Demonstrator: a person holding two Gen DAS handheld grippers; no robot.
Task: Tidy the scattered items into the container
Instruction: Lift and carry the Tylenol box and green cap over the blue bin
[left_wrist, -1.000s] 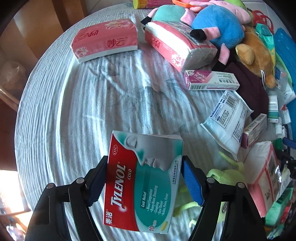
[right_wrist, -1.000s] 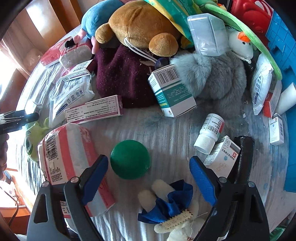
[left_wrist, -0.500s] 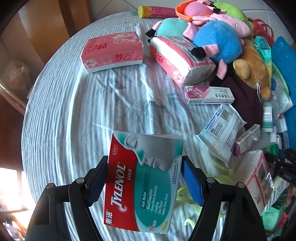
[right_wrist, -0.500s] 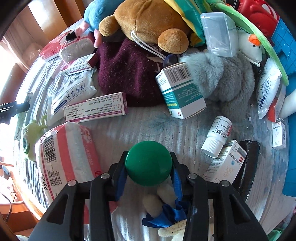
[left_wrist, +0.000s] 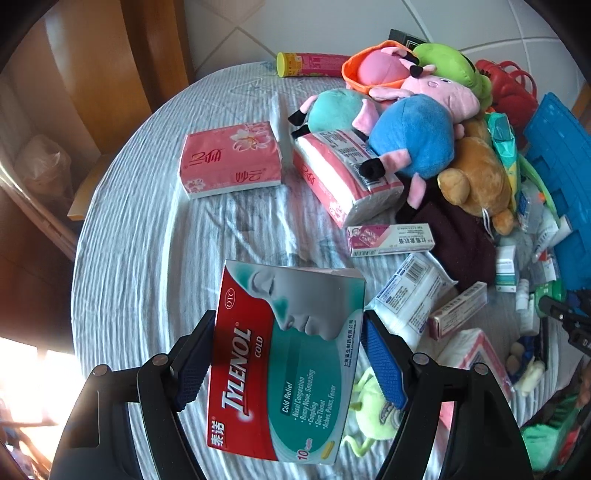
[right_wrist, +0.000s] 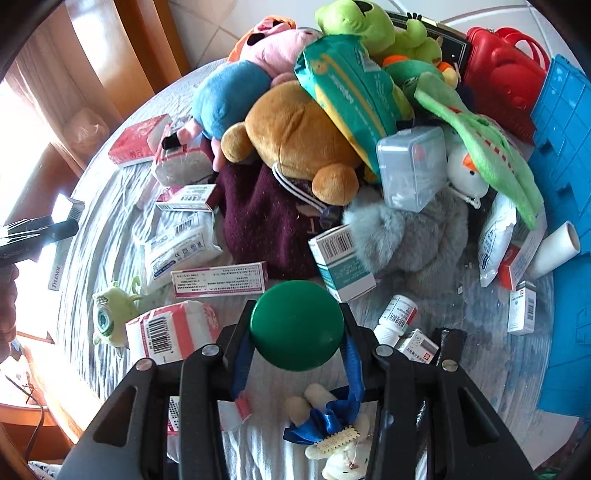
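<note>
The cloth-covered bench (left_wrist: 155, 229) is crowded with toys and packets. The left gripper (left_wrist: 288, 354) clamps a medicine box (left_wrist: 284, 365) by its edges; the right gripper (right_wrist: 297, 328) squeezes a green ball (right_wrist: 297, 325). The round ball could squirt free, or the box could twist loose, on the way to the blue crate (right_wrist: 565, 140).

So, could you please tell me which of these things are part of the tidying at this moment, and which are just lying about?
In hand now:
- Tylenol Cold box, clamped in the left gripper
- green ball, clamped in the right gripper
- blue crate, probably the container

Lying about:
- brown teddy bear
- pink tissue pack
- white pill bottle
</note>
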